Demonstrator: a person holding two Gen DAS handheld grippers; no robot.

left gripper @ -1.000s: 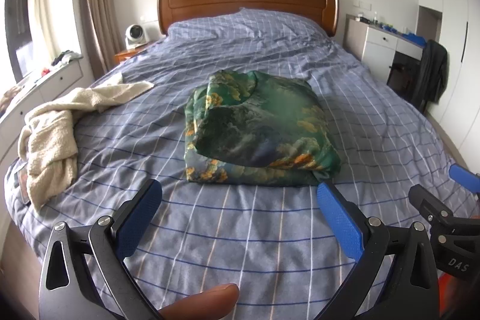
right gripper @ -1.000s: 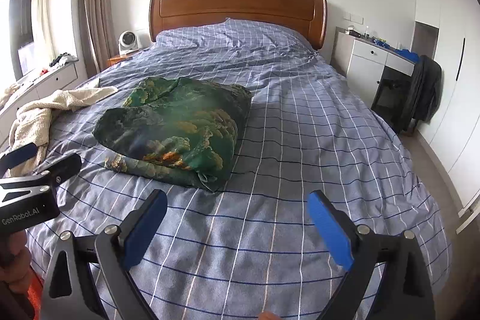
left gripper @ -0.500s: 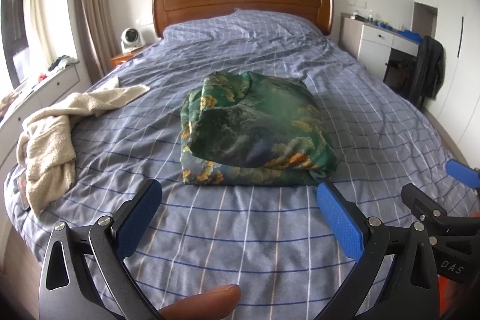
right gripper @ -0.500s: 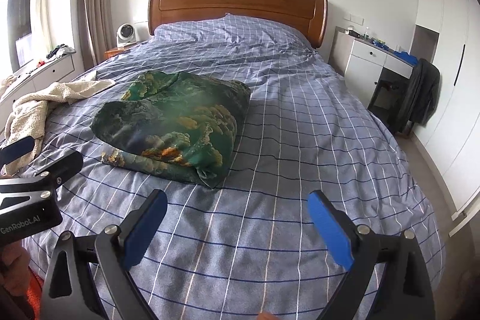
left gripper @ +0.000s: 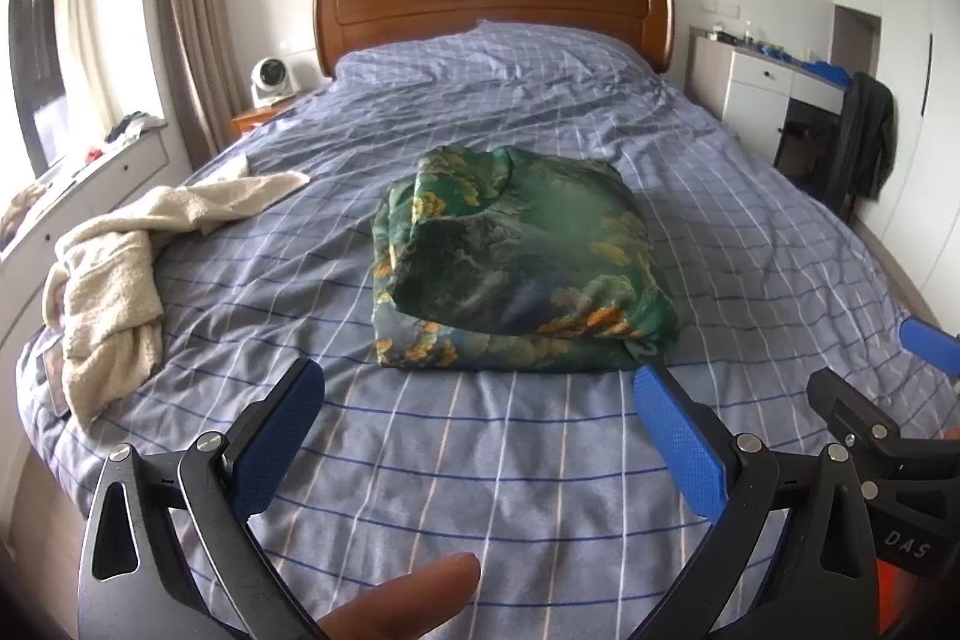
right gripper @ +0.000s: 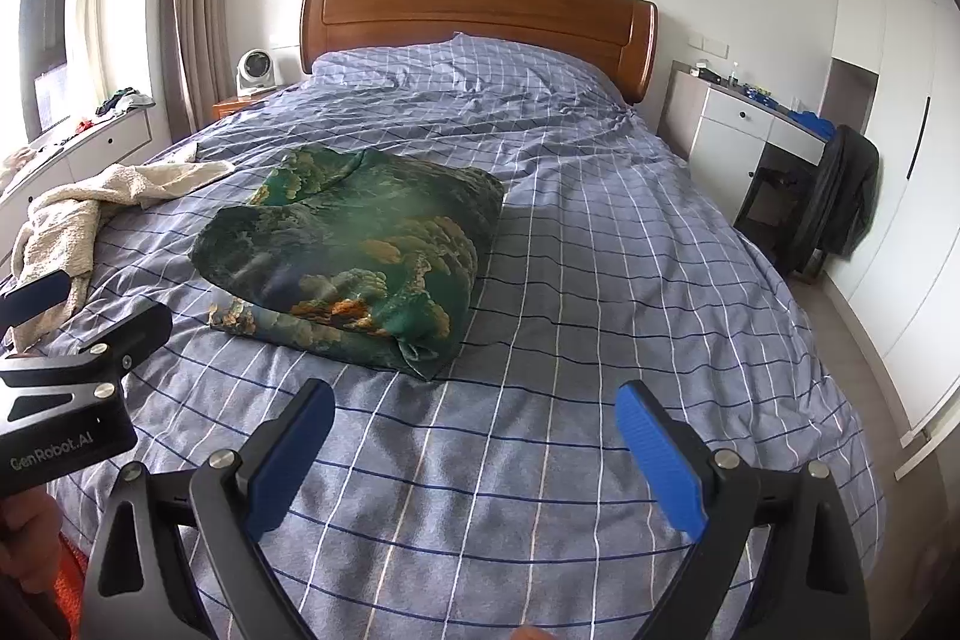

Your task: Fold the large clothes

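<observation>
Your green printed garment [left gripper: 516, 262] lies on the blue checked bedspread [left gripper: 480, 460] as a compact folded bundle, roughly midway between the wooden headboard [left gripper: 492, 4] and the foot edge where you stand, and a little nearer your left side than your right. It looks folded through already: several layers are stacked, the top panel is smooth, and only a loose corner pokes out at the near right of the bundle, so I would judge the folding itself close to done or done. Your left gripper [left gripper: 480, 421] hangs over bare bedspread just short of the bundle's near edge, its blue pads spread wide with nothing between them; the bundle sits apart from both pads, farther toward the headboard. Your right gripper [right gripper: 474, 436] is likewise spread wide and empty, hovering over bare bedspread with the bundle farther toward the headboard and off to its left. Holding both tools back and apart like this makes sense if you are checking the result, since neither one is pressing on or disturbing the stack. A cream towel [left gripper: 120, 268] lies rumpled at the left edge of the bed, well apart from the bundle and between it and the window-side cabinet, so it plays no part here. If you want a tidier finish, the protruding corner is the one spot that seems to need tucking.
</observation>
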